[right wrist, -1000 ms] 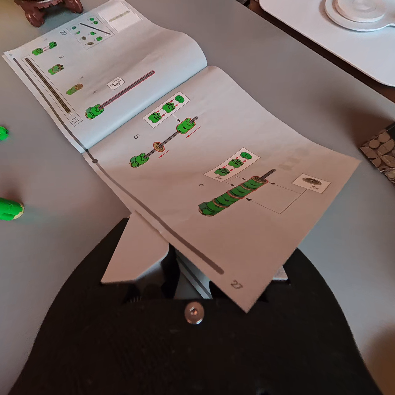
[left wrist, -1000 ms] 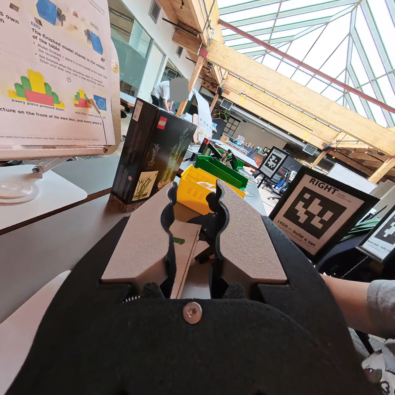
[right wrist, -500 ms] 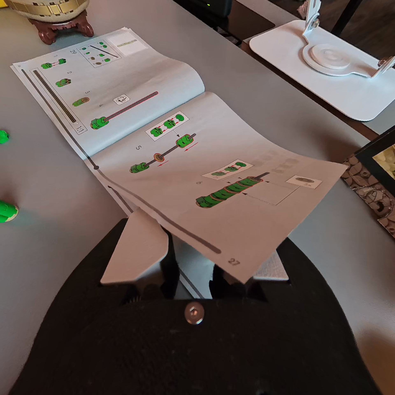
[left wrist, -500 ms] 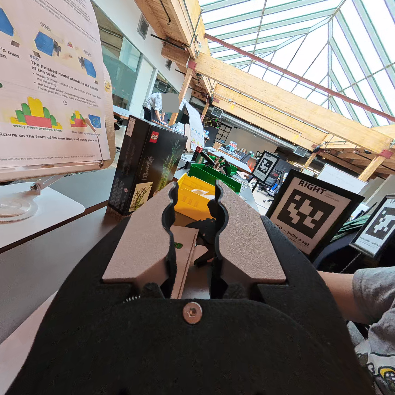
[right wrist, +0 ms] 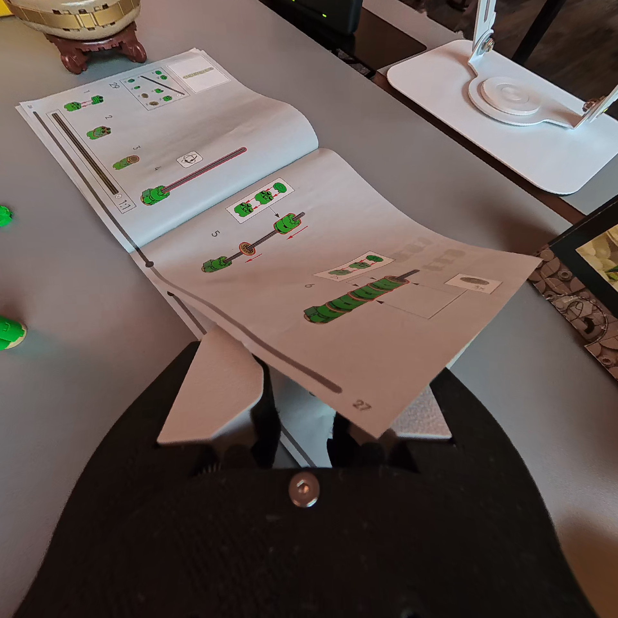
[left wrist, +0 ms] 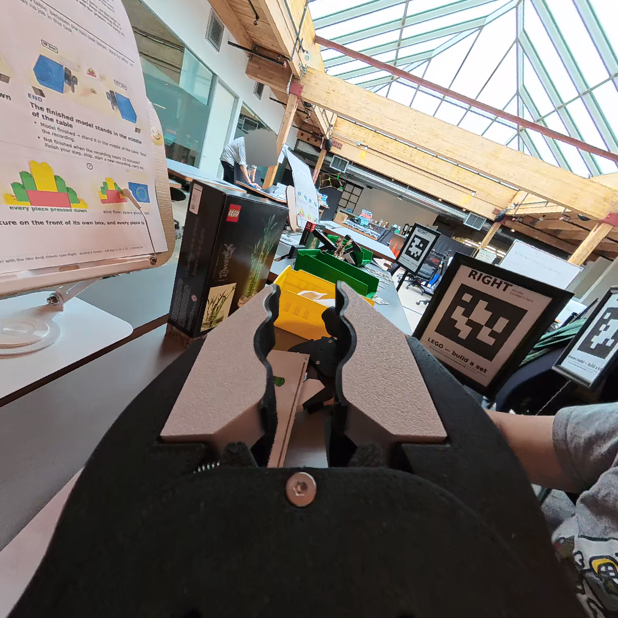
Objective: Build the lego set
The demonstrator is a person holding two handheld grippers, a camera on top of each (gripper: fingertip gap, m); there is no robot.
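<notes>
The open instruction booklet [right wrist: 234,214] lies on the grey table [right wrist: 83,334]. Its near page [right wrist: 351,301] is lifted and curls over my right gripper [right wrist: 304,301], resting on the right finger and hiding both tips. The left finger [right wrist: 217,384] shows, and a gap between the jaws shows near the base. Two green brick pieces [right wrist: 10,332] [right wrist: 5,215] lie at the table's left edge of view. My left gripper [left wrist: 307,294] is open and empty, held above the table. Through its gap I see the page edge [left wrist: 287,384] and the right gripper beyond.
A black set box [left wrist: 227,267] stands behind, with yellow [left wrist: 307,311] and green [left wrist: 334,271] bins past it. A sheet stand [left wrist: 73,133] has a white base [right wrist: 501,110]. A gold bowl on brown feet [right wrist: 83,33] is far left. Framed marker signs [left wrist: 485,334] stand right. Tip to tip, the grippers are about 25 cm apart. Left tips and right tips are each some 25 cm from the gold bowl on brown feet [right wrist: 83,33].
The near booklet page has risen higher over my right gripper, and the right view has drawn back, showing more of the far table. The left gripper has shifted slightly.
</notes>
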